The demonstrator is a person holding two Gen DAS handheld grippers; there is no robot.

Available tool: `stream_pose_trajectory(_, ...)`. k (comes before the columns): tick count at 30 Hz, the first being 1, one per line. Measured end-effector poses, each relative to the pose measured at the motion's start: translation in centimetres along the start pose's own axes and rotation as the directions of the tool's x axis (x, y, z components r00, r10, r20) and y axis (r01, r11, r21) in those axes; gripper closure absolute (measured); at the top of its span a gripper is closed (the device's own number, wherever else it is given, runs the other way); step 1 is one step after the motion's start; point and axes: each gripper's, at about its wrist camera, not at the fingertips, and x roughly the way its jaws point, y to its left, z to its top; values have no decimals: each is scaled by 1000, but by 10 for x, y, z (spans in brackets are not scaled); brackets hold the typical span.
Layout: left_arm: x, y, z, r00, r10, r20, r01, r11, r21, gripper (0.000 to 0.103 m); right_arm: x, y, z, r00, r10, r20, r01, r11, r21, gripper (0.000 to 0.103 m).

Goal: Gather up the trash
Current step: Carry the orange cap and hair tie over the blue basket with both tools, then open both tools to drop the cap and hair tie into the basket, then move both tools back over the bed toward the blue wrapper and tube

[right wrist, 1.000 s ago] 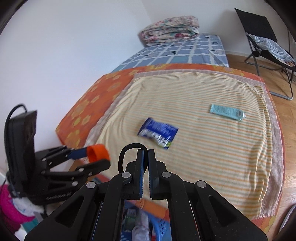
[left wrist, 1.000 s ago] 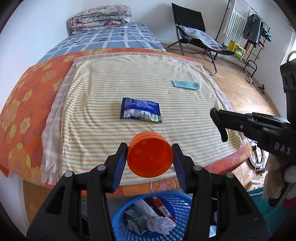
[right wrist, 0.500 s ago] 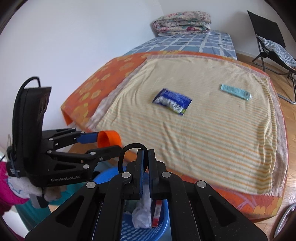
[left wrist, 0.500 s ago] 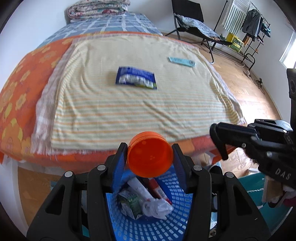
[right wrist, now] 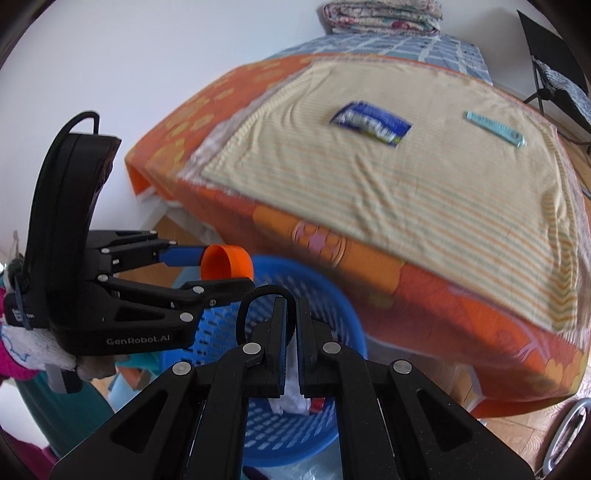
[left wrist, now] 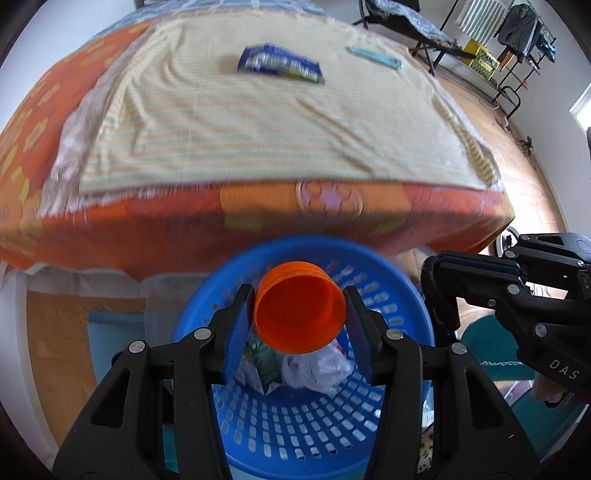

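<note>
My left gripper (left wrist: 300,312) is clamped on an orange cup (left wrist: 300,308), one blue pad pressing each side of it, with the cup's open mouth turned back toward my camera. In the right wrist view the same cup (right wrist: 226,263) sticks out sideways from the left gripper's (right wrist: 221,271) tips. The cup hangs directly above a blue basket (left wrist: 402,284) with slotted walls, which stands on the floor against the foot of the bed (left wrist: 258,229). Inside the basket, just under the cup, lie a crumpled white wad (left wrist: 317,369) and a small green and white carton (left wrist: 260,360). My right gripper (right wrist: 291,334) is clenched with its fingers nearly touching and nothing between them; a black loop (right wrist: 258,295) curls at its tip. It points down over the rim of the same basket (right wrist: 332,314), and from the left wrist view it (left wrist: 439,295) sits just beside the basket's right edge. Farther out, on the striped yellow sheet (left wrist: 258,122) spread over the orange flowered cover, a blue snack wrapper (left wrist: 281,67) lies flat near the middle, and a thin light blue packet (left wrist: 375,58) lies well apart from it, to the right. Both show in the right wrist view too, the wrapper (right wrist: 371,123) and the packet (right wrist: 494,129). Beyond the bed stand a folding chair (left wrist: 402,18) and a clothes rack (left wrist: 517,33).
</note>
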Motion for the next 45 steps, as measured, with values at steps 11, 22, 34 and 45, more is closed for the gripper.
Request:
stream_pose_trajectory(11,20,12,-27,997,11,-76,-12,1000,-19,53,30,0,-24,994,-9,-106,9,1000,5,100)
stream_pose_trajectory(22,27,17,-33,994,13,-106,-17,999,-35,53,47,-2,-30,986,-7,-168,10,1000,12,100)
stream_pose_trajectory(34,32,20,-33,992,10,-129,-17,998,-53,39,63,-12,-30,972,0,-236,18,997,72,94)
stream_pose_trajectory(45,30,23,-32,992,10,-123,-19,997,-71,39,61,-11,-31,973,0,-232,17,997,70,65)
